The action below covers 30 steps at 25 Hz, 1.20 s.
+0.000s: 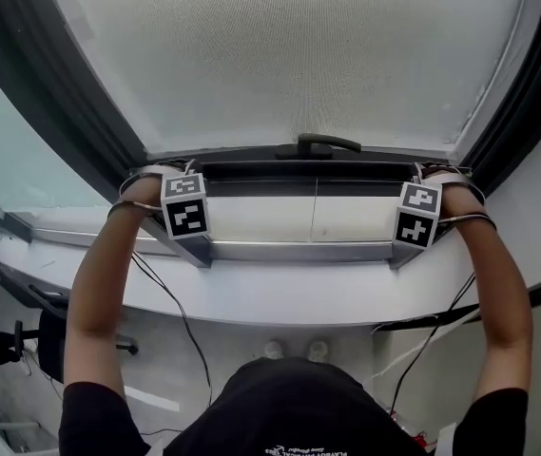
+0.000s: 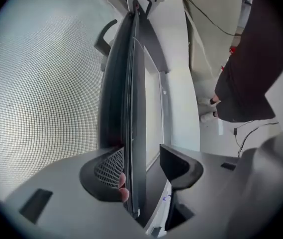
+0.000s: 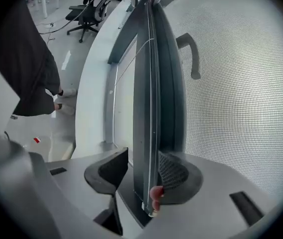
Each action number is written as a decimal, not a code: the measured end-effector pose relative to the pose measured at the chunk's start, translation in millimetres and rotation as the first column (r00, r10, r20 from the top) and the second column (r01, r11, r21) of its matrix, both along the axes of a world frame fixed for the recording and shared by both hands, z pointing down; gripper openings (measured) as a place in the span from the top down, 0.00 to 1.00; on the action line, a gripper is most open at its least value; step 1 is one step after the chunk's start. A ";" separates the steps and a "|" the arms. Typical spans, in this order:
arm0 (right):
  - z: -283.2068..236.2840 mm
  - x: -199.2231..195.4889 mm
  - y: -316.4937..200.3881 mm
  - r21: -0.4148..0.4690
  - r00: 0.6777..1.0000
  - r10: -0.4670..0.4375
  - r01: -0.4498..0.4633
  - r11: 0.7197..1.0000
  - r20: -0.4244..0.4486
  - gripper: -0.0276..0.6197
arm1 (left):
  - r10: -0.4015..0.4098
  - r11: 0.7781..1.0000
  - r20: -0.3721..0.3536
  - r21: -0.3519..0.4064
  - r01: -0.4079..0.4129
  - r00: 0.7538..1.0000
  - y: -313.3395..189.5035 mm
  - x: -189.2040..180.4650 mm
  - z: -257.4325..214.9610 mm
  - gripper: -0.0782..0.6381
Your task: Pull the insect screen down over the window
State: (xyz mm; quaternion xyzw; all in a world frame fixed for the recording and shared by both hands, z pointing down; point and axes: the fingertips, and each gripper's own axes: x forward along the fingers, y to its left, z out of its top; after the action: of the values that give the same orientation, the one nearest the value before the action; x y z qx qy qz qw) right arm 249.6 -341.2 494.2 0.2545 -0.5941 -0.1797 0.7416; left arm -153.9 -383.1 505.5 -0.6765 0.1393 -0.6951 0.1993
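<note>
Head view: the insect screen (image 1: 289,55) covers most of the window, its bottom bar (image 1: 346,171) low near the sill (image 1: 299,293), with the left tongs (image 1: 164,180) and right tongs (image 1: 434,180) at its ends. Left gripper view: the tongs stand fairly wide astride the bar, the mesh-side pad touching it and the other clear. Right gripper view: the same, though the gap is narrower.

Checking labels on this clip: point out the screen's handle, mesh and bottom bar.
handle (image 1: 327,143), head view, middle of its grip.
mesh (image 1: 289,55), head view, middle of the netting.
bar (image 1: 251,166), head view, dark face left of the handle.
</note>
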 end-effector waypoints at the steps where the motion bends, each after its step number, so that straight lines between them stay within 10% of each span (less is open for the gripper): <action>1: 1.4 0.9 0.1 0.014 1.000 -0.001 0.002 1.000 -0.014 0.66 | 0.002 1.000 0.009 0.022 -0.002 1.000 -0.3 0.7 1.5 0.58; 18: 19.5 5.3 -5.6 0.317 0.999 0.037 -0.038 0.948 0.008 0.64 | -0.069 0.951 0.060 0.306 0.048 0.996 -5.9 -5.6 18.0 0.57; 23: 13.1 -2.1 -20.9 0.501 0.998 -0.007 -0.027 0.865 0.066 0.64 | -0.101 0.892 -0.021 0.442 0.100 0.995 -15.9 -2.7 20.4 0.57; 30: 11.1 4.2 -24.2 0.426 0.999 0.011 -0.024 0.904 0.033 0.63 | -0.070 0.907 -0.024 0.416 0.073 0.997 -26.4 5.9 11.8 0.56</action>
State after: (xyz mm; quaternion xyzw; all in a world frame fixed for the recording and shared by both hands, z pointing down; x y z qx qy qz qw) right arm 253.9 -365.4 505.3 0.4185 -0.5489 -0.2947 0.6609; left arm -148.0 -409.5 517.3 -0.6158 0.3097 -0.6535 0.3127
